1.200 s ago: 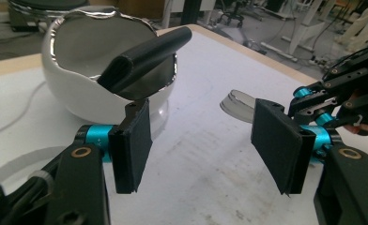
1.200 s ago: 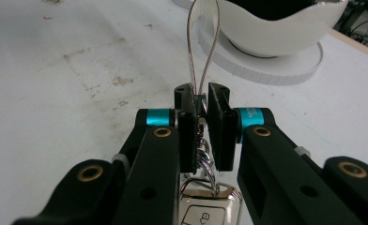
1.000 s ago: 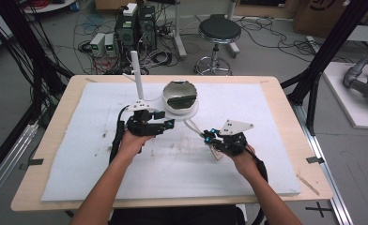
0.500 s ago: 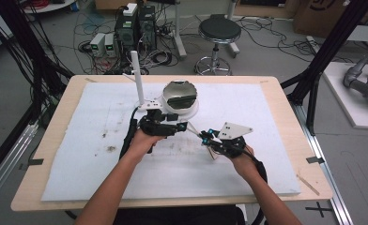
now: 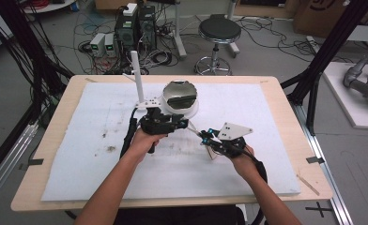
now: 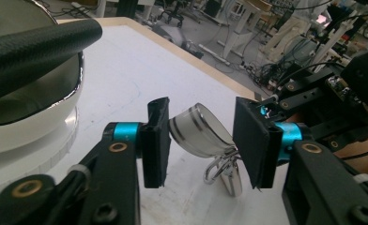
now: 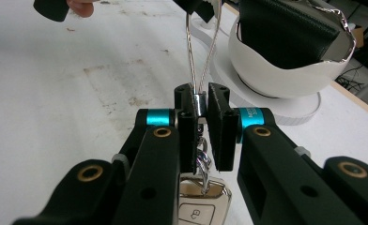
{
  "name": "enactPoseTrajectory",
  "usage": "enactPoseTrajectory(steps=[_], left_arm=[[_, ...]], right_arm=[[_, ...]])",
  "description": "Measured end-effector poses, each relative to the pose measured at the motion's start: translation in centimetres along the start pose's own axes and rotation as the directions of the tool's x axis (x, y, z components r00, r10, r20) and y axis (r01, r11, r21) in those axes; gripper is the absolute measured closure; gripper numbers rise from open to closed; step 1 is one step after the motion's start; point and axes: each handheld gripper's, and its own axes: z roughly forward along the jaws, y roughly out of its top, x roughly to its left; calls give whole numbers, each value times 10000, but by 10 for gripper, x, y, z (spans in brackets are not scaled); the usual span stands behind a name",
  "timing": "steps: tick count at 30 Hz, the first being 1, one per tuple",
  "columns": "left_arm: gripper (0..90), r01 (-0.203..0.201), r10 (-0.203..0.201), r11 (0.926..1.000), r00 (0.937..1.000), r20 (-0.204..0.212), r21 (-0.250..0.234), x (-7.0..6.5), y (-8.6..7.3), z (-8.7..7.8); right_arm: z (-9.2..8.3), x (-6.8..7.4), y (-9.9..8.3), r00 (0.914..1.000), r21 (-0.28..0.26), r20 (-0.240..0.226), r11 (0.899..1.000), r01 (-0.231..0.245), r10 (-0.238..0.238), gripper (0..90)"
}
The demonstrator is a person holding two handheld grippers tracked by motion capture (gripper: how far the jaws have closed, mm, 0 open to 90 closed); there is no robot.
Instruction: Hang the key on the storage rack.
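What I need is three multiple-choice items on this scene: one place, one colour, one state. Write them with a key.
1. Where is the white bowl?
A. On the mat, just beyond the left gripper
B. On the floor by the stool
C. At the mat's near right corner

2. What colour are the bands on the right gripper's jaws?
A. Red
B. Blue
C. Yellow

3. What is the right gripper doing?
A. Open over bare mat
B. Shut on the bowl's rim
C. Shut on the wire keyring

Key: A, the white bowl sits on the mat past the left gripper; B, the bands are blue; C, the right gripper pinches the wire keyring.
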Motion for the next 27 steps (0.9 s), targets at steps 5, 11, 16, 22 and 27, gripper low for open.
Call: enactPoseTrajectory(steps=[5, 11, 16, 22, 27], left_arm=[[631, 61, -61, 10000, 10000, -39, -23, -1, 0, 1], [717, -277, 277, 9996, 9996, -74, -106, -5, 3, -1], [731, -599, 597, 9982, 9977, -329, -32, -8, 4, -1], [731, -931, 914, 9951, 9944, -522, -317, -12, 16, -13], [732, -1503, 1461, 9878, 9852, -901, -417, -18, 35, -32]], right_arm=[[0, 1, 0, 9999, 20, 14, 9999, 137, -137, 838], [1, 1, 0, 9997, 79, 34, 9997, 237, -237, 900], [-4, -3, 1, 9999, -269, 130, 9996, -18, 22, 880], [-7, -10, -3, 9976, -389, 262, 9972, -635, 645, 606], [-13, -18, -6, 9905, -294, 882, 9943, -1029, 1051, 514]])
